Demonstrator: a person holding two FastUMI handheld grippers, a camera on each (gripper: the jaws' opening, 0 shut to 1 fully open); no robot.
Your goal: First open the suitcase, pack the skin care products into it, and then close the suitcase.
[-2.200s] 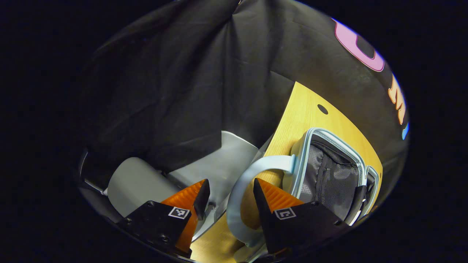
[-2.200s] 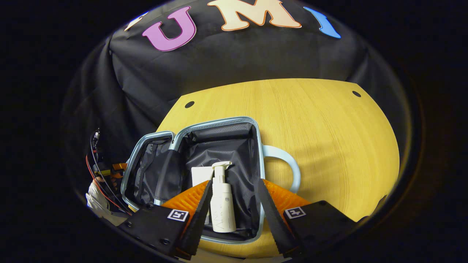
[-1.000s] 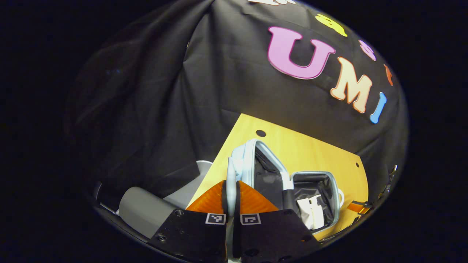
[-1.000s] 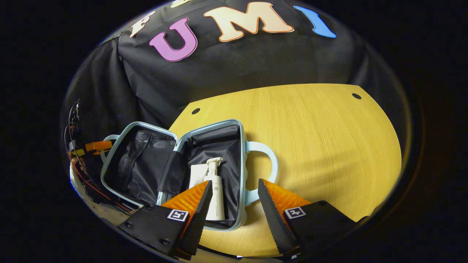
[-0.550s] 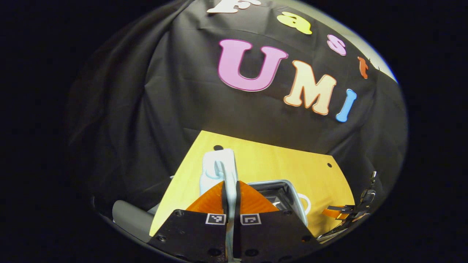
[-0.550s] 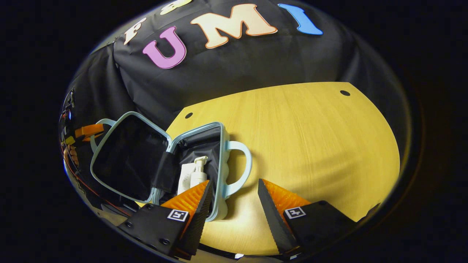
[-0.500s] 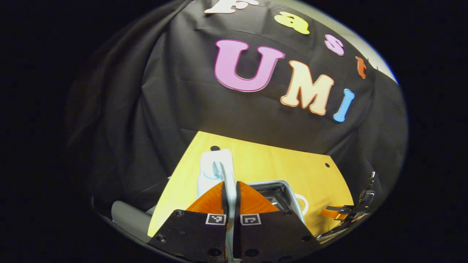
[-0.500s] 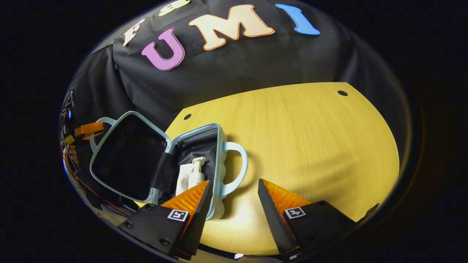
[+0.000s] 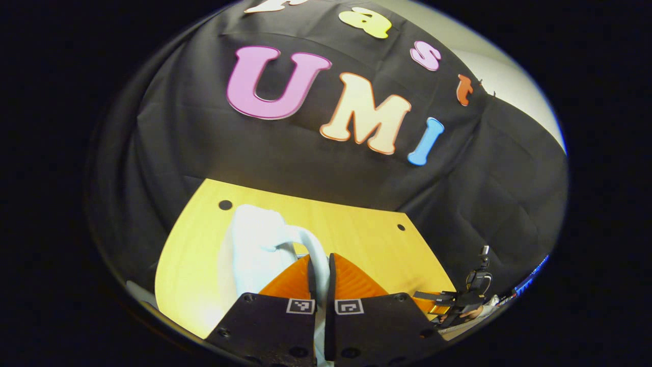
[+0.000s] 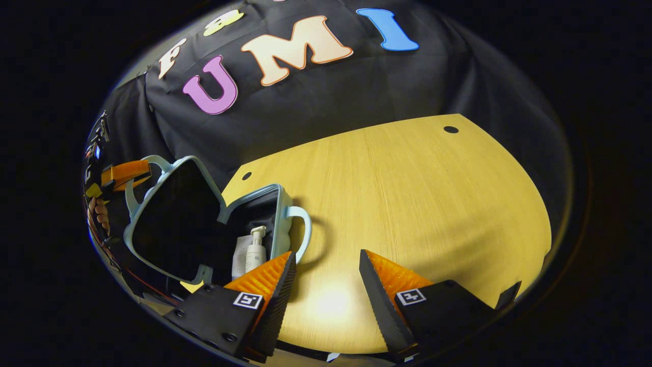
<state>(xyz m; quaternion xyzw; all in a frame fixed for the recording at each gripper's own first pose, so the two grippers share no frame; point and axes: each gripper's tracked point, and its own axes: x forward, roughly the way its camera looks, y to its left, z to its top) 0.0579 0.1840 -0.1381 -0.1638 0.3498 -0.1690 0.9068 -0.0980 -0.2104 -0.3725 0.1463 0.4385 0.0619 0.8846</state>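
Now the left gripper [image 9: 320, 270] is clamped on the lid handle [image 9: 311, 250] of the suitcase [image 10: 204, 224], lid half-raised. The right gripper [image 10: 326, 275] hangs wide above the table [image 10: 407, 193]; what seems a pump bottle [image 10: 253, 250] lies inside.

The suitcase [image 10: 168, 214] is pale blue with a black lining; inside it lie a white pump bottle [image 10: 253, 250] and white tube [image 10: 239, 257]. The bench [image 10: 407, 204] is yellow wood-grain.

Matt wood-grain table [image 10: 417, 193], smooth pale plastic suitcase [image 10: 277, 204] shell with dark cloth lining, glossy white bottle [image 10: 253, 253]
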